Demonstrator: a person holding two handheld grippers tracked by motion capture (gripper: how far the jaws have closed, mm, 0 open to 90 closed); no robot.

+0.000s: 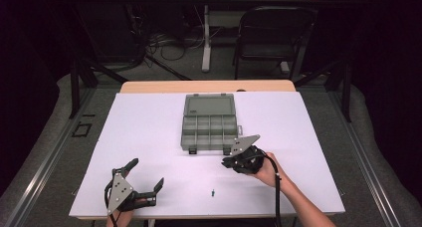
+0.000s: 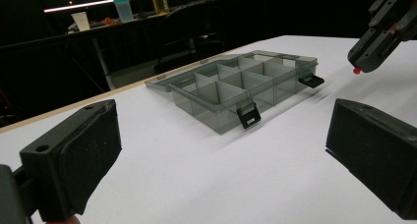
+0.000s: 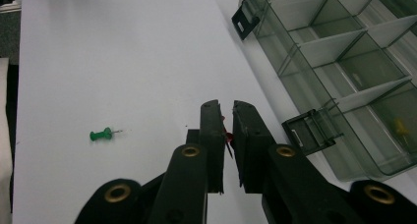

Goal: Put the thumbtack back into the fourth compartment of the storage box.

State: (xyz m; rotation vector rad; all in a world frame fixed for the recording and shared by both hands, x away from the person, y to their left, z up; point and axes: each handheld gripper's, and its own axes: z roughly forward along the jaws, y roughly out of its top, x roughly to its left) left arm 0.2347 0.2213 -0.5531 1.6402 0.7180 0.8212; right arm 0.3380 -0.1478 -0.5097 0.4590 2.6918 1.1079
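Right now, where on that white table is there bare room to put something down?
Left of the grey compartment box, the white table lies bare; likewise right of it. Crowded: the near edge, with left gripper, green pushpin, right gripper.

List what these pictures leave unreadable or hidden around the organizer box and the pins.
- Red pin, right gripper view: pinched between the right gripper fingers, its shape covered.
- Yellow item in the organizer box: blurred through the tinted wall, identity unclear.
- Green pushpin, high view: too small to tell colour or form.
- Left gripper fingers, left gripper view: cut off by the bottom and right edges.
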